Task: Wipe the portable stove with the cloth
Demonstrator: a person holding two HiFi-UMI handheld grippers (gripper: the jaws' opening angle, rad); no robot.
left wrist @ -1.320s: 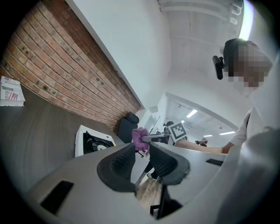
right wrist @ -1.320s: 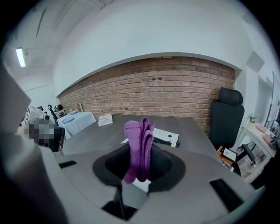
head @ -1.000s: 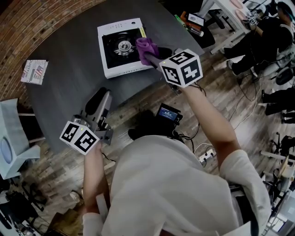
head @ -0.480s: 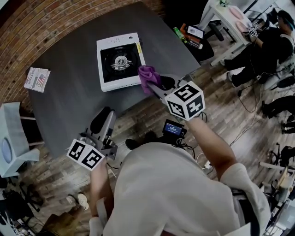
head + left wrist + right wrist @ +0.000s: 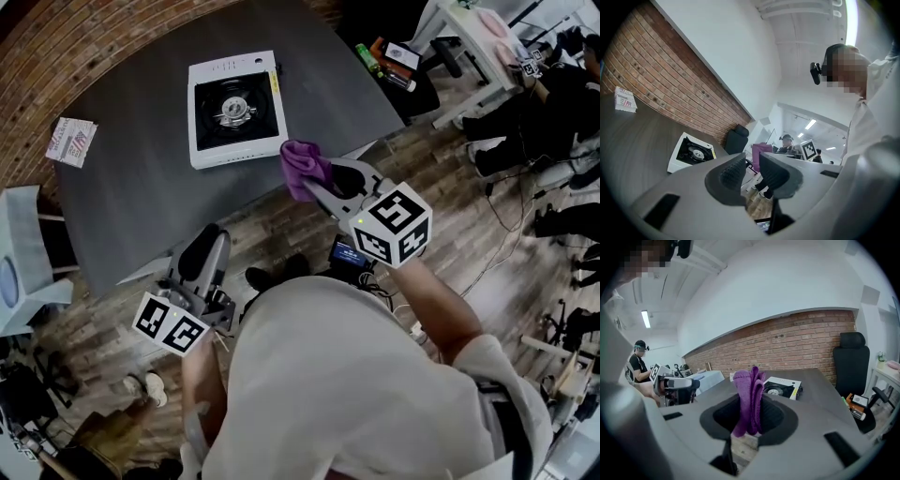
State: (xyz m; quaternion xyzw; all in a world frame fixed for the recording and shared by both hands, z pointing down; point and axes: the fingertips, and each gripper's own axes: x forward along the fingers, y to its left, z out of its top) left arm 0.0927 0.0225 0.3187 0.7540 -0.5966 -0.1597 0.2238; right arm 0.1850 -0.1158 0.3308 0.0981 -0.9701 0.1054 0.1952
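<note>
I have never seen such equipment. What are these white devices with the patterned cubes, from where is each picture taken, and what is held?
No robot here: a person holds a two-jaw gripper in each hand. The head view looks down from the person's head; each gripper view looks along that gripper's jaws. On the grey table lie a portable stove and a paper packet. The right gripper pinches a purple cloth. The left gripper holds nothing; its jaws stand apart but have just been closing.

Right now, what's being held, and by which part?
The right gripper clamps the purple cloth by its bunched lower end. The left gripper, fingers just narrowing, holds nothing.
</note>
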